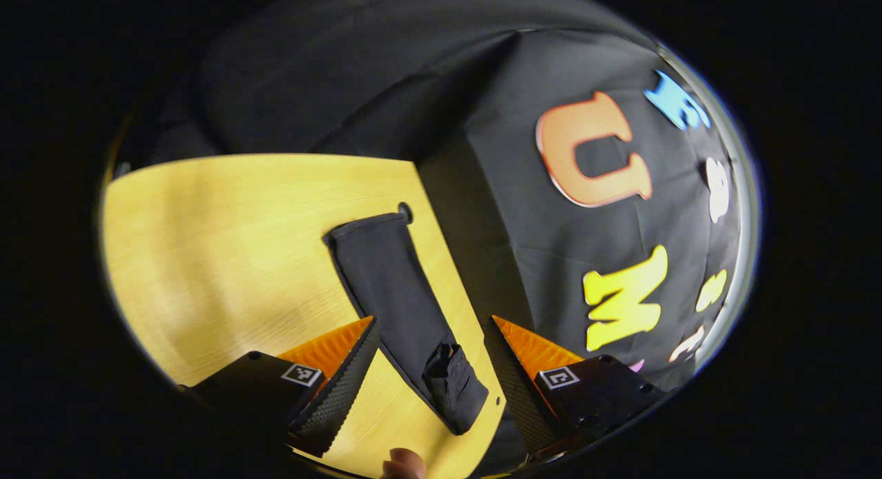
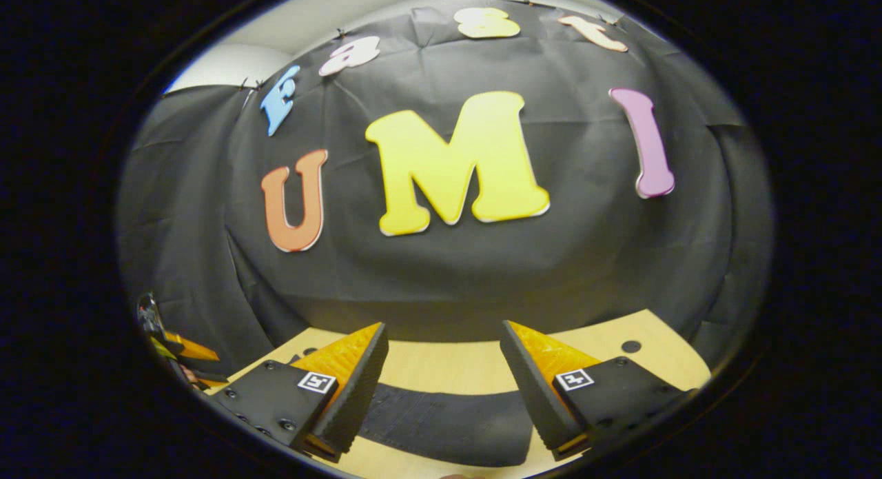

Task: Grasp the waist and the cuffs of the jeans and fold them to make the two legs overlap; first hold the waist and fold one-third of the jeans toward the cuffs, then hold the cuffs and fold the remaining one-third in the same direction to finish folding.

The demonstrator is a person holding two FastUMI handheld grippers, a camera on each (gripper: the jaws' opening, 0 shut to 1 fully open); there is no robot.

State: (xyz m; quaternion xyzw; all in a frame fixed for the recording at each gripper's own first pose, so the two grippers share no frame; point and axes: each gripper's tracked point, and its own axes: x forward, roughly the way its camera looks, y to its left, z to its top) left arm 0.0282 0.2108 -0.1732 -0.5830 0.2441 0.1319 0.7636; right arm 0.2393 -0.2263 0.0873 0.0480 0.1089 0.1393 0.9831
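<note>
black jeans [image 1: 400, 293] lie lengthwise along the table [image 1: 227, 245] edge.

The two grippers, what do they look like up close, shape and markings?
Both look alike. The left gripper has two wedge-shaped fingers tapering to points, with finely ridged inner faces. Each finger sits on a black block with screw heads, carrying a small square black-and-white marker. The right gripper has the same build, with a marker on each block.

The jeans [image 2: 448, 424] run behind both fingers, their ends hidden, in the right gripper view.
</note>
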